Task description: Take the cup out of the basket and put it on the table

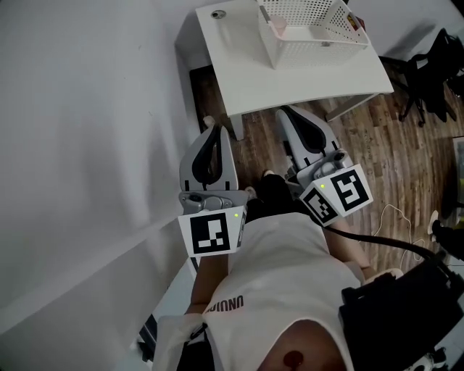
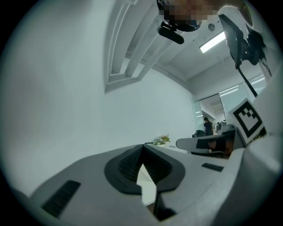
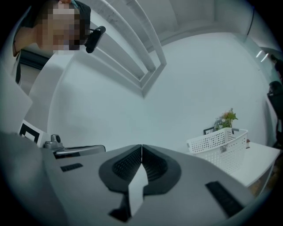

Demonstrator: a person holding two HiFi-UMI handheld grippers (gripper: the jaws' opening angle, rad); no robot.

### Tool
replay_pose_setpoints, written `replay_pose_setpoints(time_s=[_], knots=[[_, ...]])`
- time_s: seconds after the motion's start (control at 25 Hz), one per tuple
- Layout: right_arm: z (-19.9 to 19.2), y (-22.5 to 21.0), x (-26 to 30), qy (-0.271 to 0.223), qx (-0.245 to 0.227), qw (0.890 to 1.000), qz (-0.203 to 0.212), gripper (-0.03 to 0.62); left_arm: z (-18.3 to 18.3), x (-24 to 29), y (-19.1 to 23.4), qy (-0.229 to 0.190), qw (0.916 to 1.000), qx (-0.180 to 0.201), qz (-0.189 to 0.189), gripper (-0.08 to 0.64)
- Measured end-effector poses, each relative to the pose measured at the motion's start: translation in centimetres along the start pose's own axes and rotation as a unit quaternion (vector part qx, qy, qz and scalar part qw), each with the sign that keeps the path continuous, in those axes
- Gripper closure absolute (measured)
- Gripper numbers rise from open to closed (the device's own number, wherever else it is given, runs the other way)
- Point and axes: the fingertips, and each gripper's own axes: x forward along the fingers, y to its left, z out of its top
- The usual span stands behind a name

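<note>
The cup (image 1: 278, 24) is sitting inside the basket (image 1: 312, 49), tucked into the basket's left-hand corner, close against the walls there. Only its pale pink upper part is showing, so its full shape is not clear. It is looking small, smooth and rigid, and probably light, so one gripper should be enough. A smooth wall is likely to slip, so a pinch over the rim, one jaw inside and one outside, is looking safer than squeezing the body. With the basket walls crowding it, the rim on the side facing the basket's middle is offering the most room, reached from above.

Neither gripper is working on the basket. The left gripper (image 1: 209, 123) and the right gripper (image 1: 286, 112) are both hanging well short of the basket, below the near edge of the table (image 1: 290, 80), close to the person's body. In each gripper view the jaws are pressed together at the tips with nothing between them, so the chosen one needs opening before it goes in.

Counting: one cup, one basket, one table, two grippers, and one small round thing (image 1: 217, 14) lying on the table left of the basket.
</note>
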Motion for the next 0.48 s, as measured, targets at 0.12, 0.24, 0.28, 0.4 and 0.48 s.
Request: replay_pose_setpoints(time_s=[0.12, 0.24, 0.28, 0.4, 0.48], knots=[[-0.2, -0.6, 0.2, 0.002, -0.003, 1.0, -0.009, 0.574, -0.3, 0.2, 0.6, -0.002, 1.0, 0.007, 0.0, 0.549], [-0.2, -1.7, 1.1, -0.001, -0.008, 1.0, -0.012, 0.572, -0.6, 1.0, 1.4, -0.012, 0.9995, 0.03, 0.003, 0.549], [-0.2, -2.0, 1.6, -0.001, -0.008, 1.0, -0.01, 0.572, -0.6, 1.3, 1.7, -0.014, 0.9993, 0.034, 0.008, 0.549], [0.0, -3.2, 3.7, 0.0, -0.009, 1.0, 0.0, 0.572, -0.9, 2.7, 2.8, -0.008, 0.9994, 0.018, 0.03, 0.549], [0.4, -4.0, 5.4, -0.002, -0.013, 1.0, 0.012, 0.574, -1.0, 4.0, 3.8, -0.004, 0.9988, 0.024, 0.042, 0.549]])
